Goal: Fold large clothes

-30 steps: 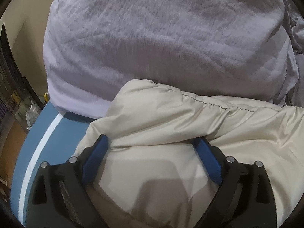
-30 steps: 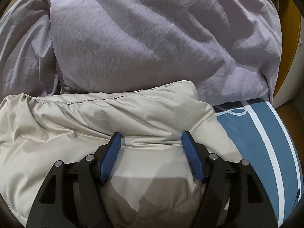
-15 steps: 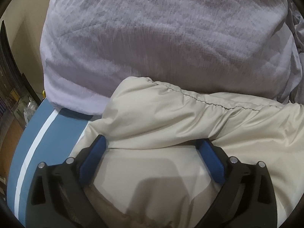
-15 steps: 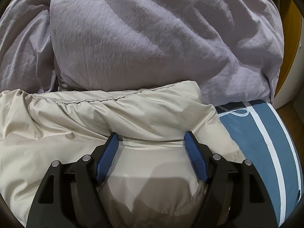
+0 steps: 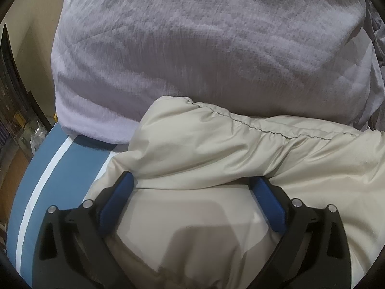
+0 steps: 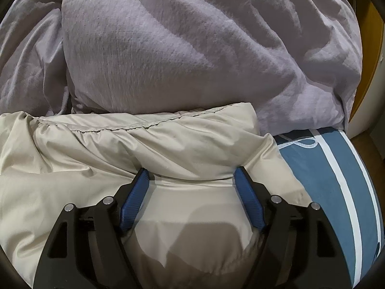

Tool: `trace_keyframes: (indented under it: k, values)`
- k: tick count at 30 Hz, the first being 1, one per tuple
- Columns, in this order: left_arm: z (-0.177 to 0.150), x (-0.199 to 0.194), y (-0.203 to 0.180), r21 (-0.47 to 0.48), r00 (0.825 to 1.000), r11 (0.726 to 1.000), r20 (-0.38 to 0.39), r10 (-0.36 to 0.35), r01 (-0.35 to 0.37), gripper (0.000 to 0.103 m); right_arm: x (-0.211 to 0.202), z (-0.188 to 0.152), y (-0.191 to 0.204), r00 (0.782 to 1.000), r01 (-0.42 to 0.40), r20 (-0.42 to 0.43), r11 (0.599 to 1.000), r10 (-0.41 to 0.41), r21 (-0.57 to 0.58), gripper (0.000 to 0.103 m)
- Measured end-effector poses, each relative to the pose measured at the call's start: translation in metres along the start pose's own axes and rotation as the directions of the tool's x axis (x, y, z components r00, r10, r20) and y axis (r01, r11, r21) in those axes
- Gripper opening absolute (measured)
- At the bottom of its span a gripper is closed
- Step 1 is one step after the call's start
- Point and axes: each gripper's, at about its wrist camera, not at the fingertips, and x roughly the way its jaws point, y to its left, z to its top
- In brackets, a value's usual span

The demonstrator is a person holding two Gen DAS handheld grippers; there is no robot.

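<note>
A puffy beige jacket (image 5: pixel 216 149) lies on the bed, folded over with a stitched hem along its far edge; it also shows in the right wrist view (image 6: pixel 144 149). My left gripper (image 5: pixel 192 183) is open, its blue pads (image 5: pixel 120 192) spread wide over the jacket's left end, fingertips pressed under a fold. My right gripper (image 6: pixel 192 175) is open, its blue pads (image 6: pixel 247 202) astride the jacket's right end, tips tucked under the fold. Neither is closed on cloth.
A big lilac-grey duvet or pillow (image 5: pixel 204 48) is piled right behind the jacket (image 6: pixel 192 48). The blue bedsheet with white stripes (image 5: pixel 48 168) shows at the left and at the right (image 6: pixel 336 180). Shelf clutter (image 5: pixel 14 110) stands far left; a wooden panel (image 6: pixel 368 48) far right.
Both grippers have drawn back slightly, staying open over the jacket's ends. The jacket's fold sits a little lower in view. Nothing was gripped or released.
</note>
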Motion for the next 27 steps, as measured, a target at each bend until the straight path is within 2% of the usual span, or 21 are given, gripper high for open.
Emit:
trace_keyframes:
  k: [4, 6, 9, 14, 20, 25, 27]
  values:
    - [0.005, -0.014, 0.006, -0.02, 0.998, 1.0, -0.061, -0.004, 0.003, 0.096, -0.006, 0.007, -0.01, 0.998, -0.019, -0.063, 0.999, 0.021, 0.029, 0.075]
    - [0.004, -0.03, 0.013, -0.028, 0.998, 0.999, -0.056, -0.016, 0.015, 0.095, -0.024, 0.008, -0.023, 0.997, -0.043, -0.063, 0.995, 0.049, 0.087, 0.075]
    - [-0.001, -0.057, 0.03, -0.039, 0.999, 0.999, -0.037, -0.013, 0.012, 0.095, -0.05, 0.003, -0.049, 0.998, -0.037, -0.048, 0.987, 0.045, 0.159, 0.078]
    - [-0.016, -0.088, 0.068, -0.086, 0.999, 0.996, -0.042, 0.014, -0.017, 0.095, -0.071, -0.022, -0.098, 0.993, -0.034, -0.101, 0.961, 0.064, 0.276, 0.079]
    - [-0.044, -0.1, 0.104, -0.184, 0.992, 0.983, -0.125, -0.004, -0.02, 0.095, -0.074, -0.061, -0.129, 0.965, -0.116, -0.167, 0.897, 0.204, 0.427, 0.079]
    - [-0.067, -0.094, 0.106, -0.258, 0.979, 0.966, -0.194, -0.063, 0.011, 0.095, -0.068, -0.078, -0.128, 0.935, -0.178, -0.189, 0.858, 0.3, 0.481, 0.079]
    - [-0.075, -0.088, 0.105, -0.295, 0.971, 0.955, -0.217, -0.097, 0.03, 0.094, -0.064, -0.082, -0.124, 0.927, -0.193, -0.191, 0.846, 0.324, 0.498, 0.071]
